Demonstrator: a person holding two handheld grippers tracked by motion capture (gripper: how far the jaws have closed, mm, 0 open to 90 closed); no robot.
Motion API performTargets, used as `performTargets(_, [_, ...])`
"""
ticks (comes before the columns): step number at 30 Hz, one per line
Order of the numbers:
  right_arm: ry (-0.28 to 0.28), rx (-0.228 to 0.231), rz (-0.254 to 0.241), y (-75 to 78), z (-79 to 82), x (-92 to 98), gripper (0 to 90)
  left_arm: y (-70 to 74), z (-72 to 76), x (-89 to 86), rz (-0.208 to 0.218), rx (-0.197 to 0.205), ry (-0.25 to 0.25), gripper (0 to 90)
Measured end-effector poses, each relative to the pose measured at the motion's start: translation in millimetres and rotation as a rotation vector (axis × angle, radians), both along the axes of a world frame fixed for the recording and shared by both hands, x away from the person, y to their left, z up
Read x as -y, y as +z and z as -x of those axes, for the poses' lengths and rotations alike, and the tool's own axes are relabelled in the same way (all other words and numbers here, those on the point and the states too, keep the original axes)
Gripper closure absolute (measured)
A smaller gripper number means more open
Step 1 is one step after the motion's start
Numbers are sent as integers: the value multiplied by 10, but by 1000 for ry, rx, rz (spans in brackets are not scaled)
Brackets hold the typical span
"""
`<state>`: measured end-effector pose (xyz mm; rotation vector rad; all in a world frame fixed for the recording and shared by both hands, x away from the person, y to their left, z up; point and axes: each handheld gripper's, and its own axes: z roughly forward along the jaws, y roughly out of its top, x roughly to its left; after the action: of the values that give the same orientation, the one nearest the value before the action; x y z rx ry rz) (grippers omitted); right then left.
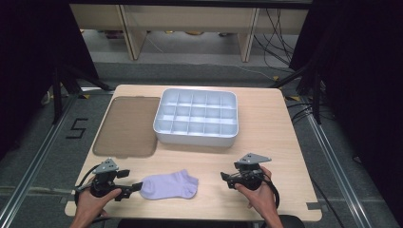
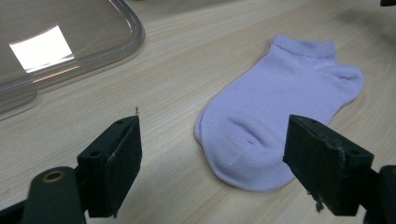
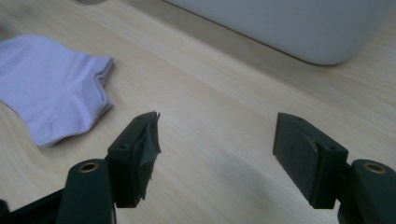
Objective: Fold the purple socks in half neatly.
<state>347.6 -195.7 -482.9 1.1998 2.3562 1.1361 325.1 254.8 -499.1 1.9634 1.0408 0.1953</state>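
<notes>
A pale lilac ankle sock [image 1: 168,185] lies flat on the wooden table [image 1: 266,133] near its front edge. My left gripper [image 1: 134,186] rests just left of the sock's toe, pointing right at it, jaws open. In the left gripper view the sock [image 2: 275,112] lies ahead between the open jaws of that gripper [image 2: 212,154], toe nearest, untouched. My right gripper [image 1: 223,176] sits to the right of the sock, open and empty, a short gap from the cuff. The right gripper view has the sock [image 3: 51,84] at left, its cuff toward the open gripper [image 3: 217,140].
A white divided organiser box [image 1: 196,116] with several compartments stands at the table's middle back; its wall [image 3: 299,23] is close ahead in the right gripper view. A smoky transparent lid [image 1: 127,124] lies flat to its left, its corner [image 2: 70,42] seen in the left gripper view.
</notes>
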Motion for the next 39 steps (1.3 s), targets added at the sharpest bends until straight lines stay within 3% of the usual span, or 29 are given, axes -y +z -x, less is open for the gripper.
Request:
performTargets(3, [14,-16,-14,11,-3,-93,349,8,1,-3,1,-1,-4,187])
performTargets(15, [157,-35,22,1,-66,-649,436,8,8,11,6,-1,9,187])
performTargets(20, [207,-35,42,-6,-72,-773,459,7,6,4,7,3,5,187])
performTargets(22, [211,-35,39,-33,-68,-826,467,6,11,10,7,12,16,187])
performTargets(24, [208,-70,59,-33,-52,-863,480,5,11,12,7,10,15,187])
performTargets(29, [242,-69,77,-74,-67,-960,508,6,11,16,7,8,16,187])
performTargets(30, [255,-47,71,-100,-82,-985,513,6,11,15,6,7,16,187])
performTargets(31, [245,-70,89,-90,-76,-1001,519,6,12,14,6,7,16,187])
performTargets(32, [254,-56,78,-111,-84,-1026,525,6,13,13,7,8,17,187])
performTargets(35, [264,-71,89,-128,-102,-1071,544,6,13,13,7,8,18,187])
performTargets(36, [294,-60,97,-138,-123,-1084,547,5,12,13,7,8,17,187])
performTargets(39, [275,-80,112,-143,-115,-1114,559,4,12,21,12,7,20,187])
